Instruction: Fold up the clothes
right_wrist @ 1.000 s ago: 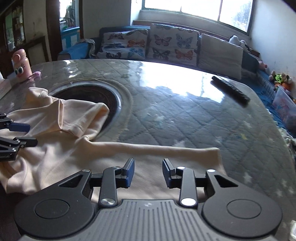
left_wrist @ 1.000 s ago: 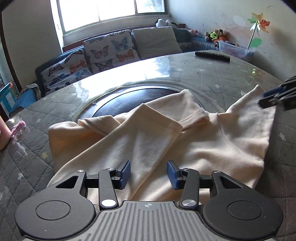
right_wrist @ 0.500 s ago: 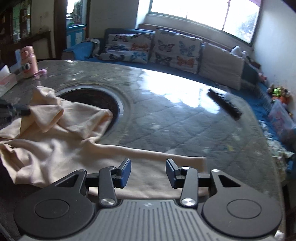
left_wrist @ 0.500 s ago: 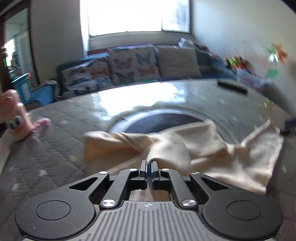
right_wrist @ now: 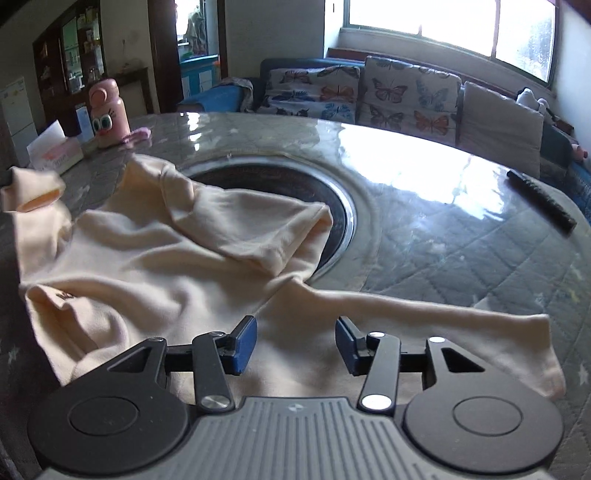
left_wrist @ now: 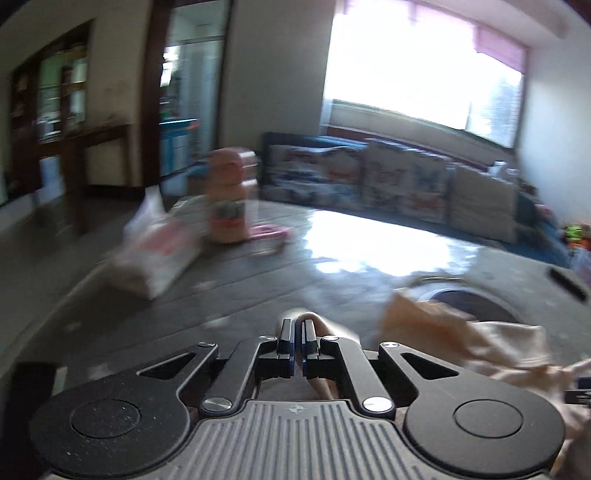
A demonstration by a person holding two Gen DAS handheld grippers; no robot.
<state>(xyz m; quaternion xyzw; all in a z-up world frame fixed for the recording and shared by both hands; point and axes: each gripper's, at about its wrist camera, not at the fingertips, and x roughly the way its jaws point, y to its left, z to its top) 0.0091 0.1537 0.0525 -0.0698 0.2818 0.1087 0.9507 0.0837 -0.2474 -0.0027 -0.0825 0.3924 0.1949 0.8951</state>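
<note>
One cream garment (right_wrist: 155, 258) sprawls crumpled over the worktop (right_wrist: 461, 229), no neat fold showing, so most folding looks left. Left gripper (left_wrist: 297, 334) fingers are pinched tight on a sleeve end; right gripper (right_wrist: 295, 343) fingers spread wide, holding nothing, above the hem.

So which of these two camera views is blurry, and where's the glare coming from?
Left wrist view: motion-smeared throughout, with the pink bottle and tissue pack streaked. Right wrist view: sharp, the cream shirt crisp. In both, the window blows out white and reflects brightly off the glossy tabletop.
</note>
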